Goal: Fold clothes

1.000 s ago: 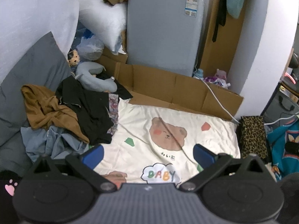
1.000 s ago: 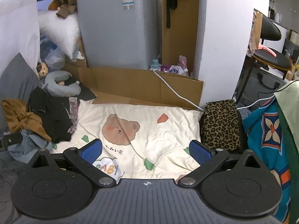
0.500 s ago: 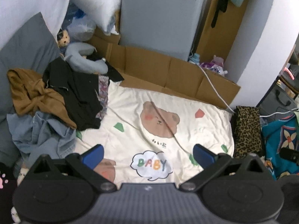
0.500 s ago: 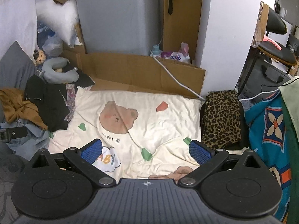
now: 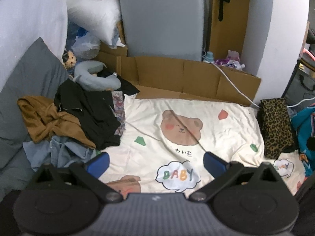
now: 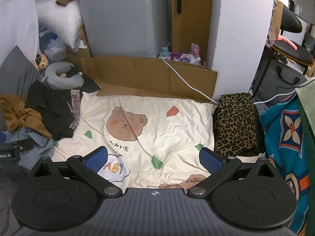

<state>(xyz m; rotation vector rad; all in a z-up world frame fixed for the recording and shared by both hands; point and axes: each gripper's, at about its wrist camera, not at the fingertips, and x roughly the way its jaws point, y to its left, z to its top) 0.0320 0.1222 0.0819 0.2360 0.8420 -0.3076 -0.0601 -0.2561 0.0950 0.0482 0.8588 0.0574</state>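
A heap of unfolded clothes lies at the left of a cream bear-print blanket (image 5: 216,137): a black garment (image 5: 92,110), a brown garment (image 5: 47,120) and a blue denim piece (image 5: 59,153). The heap also shows in the right wrist view (image 6: 49,108). A folded leopard-print garment (image 5: 275,127) lies at the blanket's right edge, also in the right wrist view (image 6: 235,123). My left gripper (image 5: 156,162) is open and empty above the blanket's near part. My right gripper (image 6: 153,160) is open and empty, held above the blanket further right.
A cardboard sheet (image 5: 187,76) stands behind the blanket before a grey appliance (image 5: 161,17). A grey neck pillow (image 5: 94,76) tops the heap. A grey cushion (image 5: 25,82) lies left. A white cable (image 6: 183,78) crosses the cardboard. Blue patterned fabric (image 6: 285,137) lies right.
Both grippers stay open and empty. Both views tilted down half a second ago and have since lifted back, so the scene sits lower in frame again. The clothes have not moved.
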